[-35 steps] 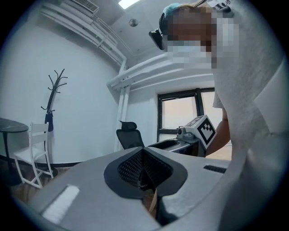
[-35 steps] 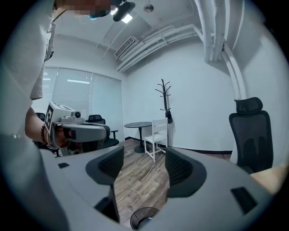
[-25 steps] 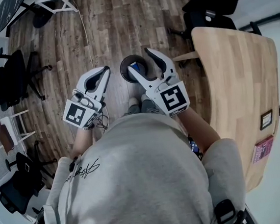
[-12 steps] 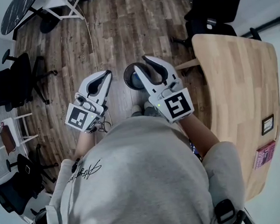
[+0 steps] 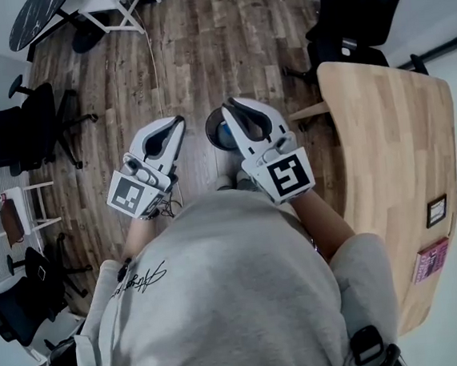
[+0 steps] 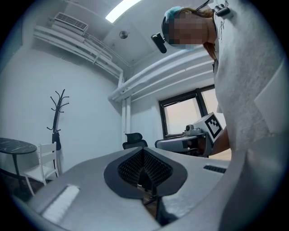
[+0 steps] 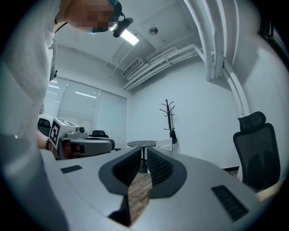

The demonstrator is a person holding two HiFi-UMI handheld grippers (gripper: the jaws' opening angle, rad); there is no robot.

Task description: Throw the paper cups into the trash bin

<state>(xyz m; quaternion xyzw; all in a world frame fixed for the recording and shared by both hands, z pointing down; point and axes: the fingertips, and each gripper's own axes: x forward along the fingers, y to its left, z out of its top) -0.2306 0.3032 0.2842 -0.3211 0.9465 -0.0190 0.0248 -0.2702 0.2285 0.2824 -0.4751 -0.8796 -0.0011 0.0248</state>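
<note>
Right gripper [image 5: 231,105] over bin [image 5: 210,128], jaws just been closing to a slit, empty | left gripper [image 5: 178,122] closed, empty, idle beside | I read blue in bin as cup [image 5: 224,141]: drop looks done.

The brown plank floor [image 5: 198,36] is wood streaked with dark and pale grain; the round trash bin [image 5: 215,133] on it is black, with blue showing inside; the left gripper [image 5: 178,122] and the right gripper [image 5: 231,105] are white shells with black ribbed pads, each bearing a cube of black-and-white square markers; the right gripper's black pads have just been closing, nothing between them; the pale grey sweatshirt [image 5: 222,283] carries black script on its left; the curved table [image 5: 394,146] at the right is light honey wood; the booklet [image 5: 430,251] on its near end is pink; the office chairs [image 5: 15,134] at the left are black; the far-left round table [image 5: 32,20] is dark and marbled.
</note>
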